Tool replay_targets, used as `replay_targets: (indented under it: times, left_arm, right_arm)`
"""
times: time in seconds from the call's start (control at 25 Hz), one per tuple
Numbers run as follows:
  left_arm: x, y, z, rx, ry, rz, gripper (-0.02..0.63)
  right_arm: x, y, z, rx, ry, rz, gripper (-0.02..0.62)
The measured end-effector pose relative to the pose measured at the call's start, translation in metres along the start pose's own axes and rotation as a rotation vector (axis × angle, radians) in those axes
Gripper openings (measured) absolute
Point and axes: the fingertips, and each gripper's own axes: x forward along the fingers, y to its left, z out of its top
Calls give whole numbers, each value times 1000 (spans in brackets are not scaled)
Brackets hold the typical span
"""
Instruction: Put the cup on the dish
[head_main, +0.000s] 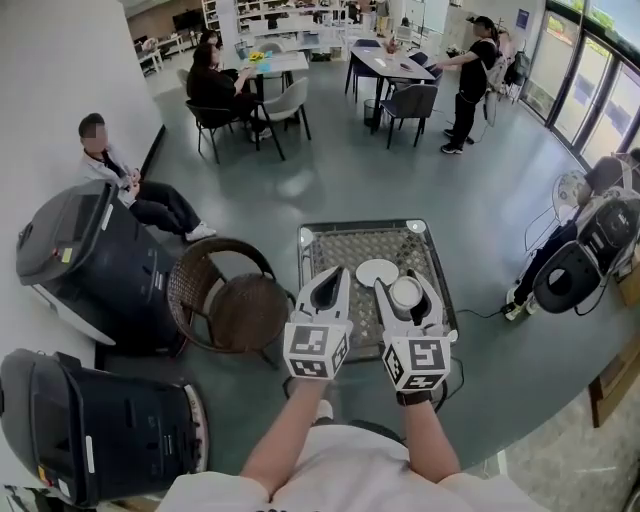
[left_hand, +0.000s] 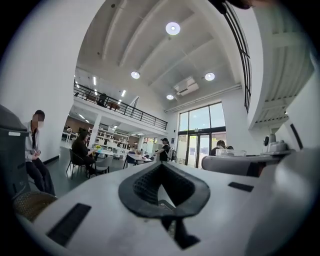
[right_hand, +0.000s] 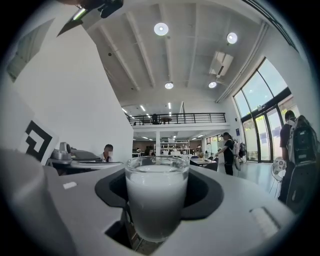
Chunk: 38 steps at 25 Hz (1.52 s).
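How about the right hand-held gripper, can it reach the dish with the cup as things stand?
Probably yes. The right hand-held gripper, shut on the cup, hangs just beside the bare dish; nothing lies between them.

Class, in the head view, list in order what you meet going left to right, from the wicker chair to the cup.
wicker chair → left gripper → dish → cup, held in the right gripper

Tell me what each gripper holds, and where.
Right gripper grips the clear glass cup of white liquid by its side walls; left gripper holds nothing.
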Motion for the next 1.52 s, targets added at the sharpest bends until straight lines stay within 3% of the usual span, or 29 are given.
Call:
replay_targets:
  times: [0.36,0.88,1.2,1.52]
  left_arm:
    - [64,39,-25,120,49,11,3]
    - [185,77,-110,54,179,64,3]
    - [195,94,-181,2,297,89,3]
    - [192,96,-257,-20,403,82,3]
  right_arm:
    - [80,-5,-30,-6,26,71,250]
    - [177,-95,-125,28,101,72,250]
    - [196,-118,-232,58,253,57,250]
    - [211,-126,-316,3,293,74,250]
